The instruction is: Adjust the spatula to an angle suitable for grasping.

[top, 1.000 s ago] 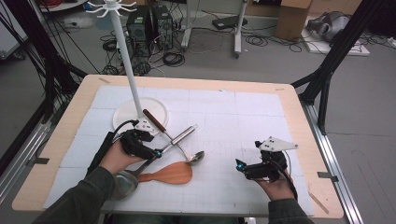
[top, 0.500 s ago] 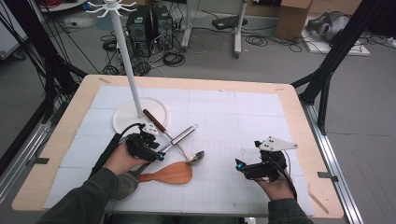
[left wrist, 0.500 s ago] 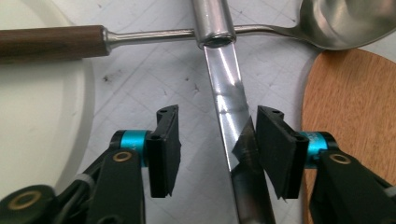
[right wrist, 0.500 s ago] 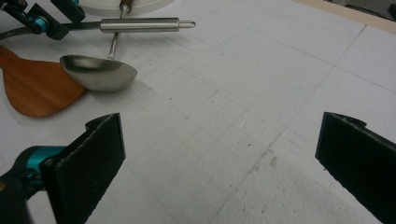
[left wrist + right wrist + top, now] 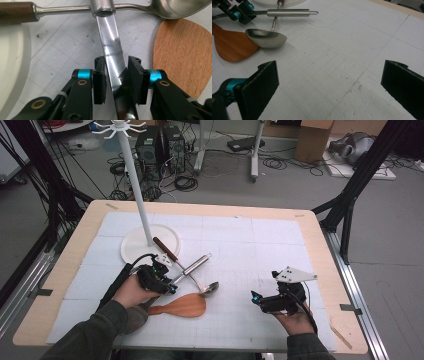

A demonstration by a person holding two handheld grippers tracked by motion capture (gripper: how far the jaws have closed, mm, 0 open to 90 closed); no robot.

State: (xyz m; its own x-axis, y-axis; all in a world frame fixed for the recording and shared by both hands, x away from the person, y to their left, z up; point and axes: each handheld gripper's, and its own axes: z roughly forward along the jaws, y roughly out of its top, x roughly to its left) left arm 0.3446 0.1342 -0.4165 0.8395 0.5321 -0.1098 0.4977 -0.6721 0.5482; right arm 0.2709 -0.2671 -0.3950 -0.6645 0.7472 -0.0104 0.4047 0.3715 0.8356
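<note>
The left gripper (image 5: 115, 80) reaches in low over the white mat (image 5: 260, 255) with its jaws on either side of the flat shiny neck of a steel utensil (image 5: 113, 57), whose round tube handle (image 5: 192, 266) points away toward the middle of the table (image 5: 320, 235). The jaws have just been closing with that neck between them, and in the left gripper view the right pad meets the metal while a thin gap shows on the left, so I judge the grip as nearly made, not yet firm. Catching the thin flat part rather than the thick tube probably suits the narrow pads better. The utensil lies crossed over the shaft of a ladle (image 5: 209, 289), whose wooden handle (image 5: 165, 248) rests on the round white base (image 5: 131, 251) of a hook stand (image 5: 135, 180). A wooden spatula (image 5: 186, 305) lies flat just beside the ladle bowl, touching or nearly touching it. Lifting the steel piece looks likely to nudge the ladle, since the two touch where they cross. The right gripper (image 5: 260, 301) sits well apart on bare mat with its jaws spread wide and nothing between them, apparently waiting its turn
</note>
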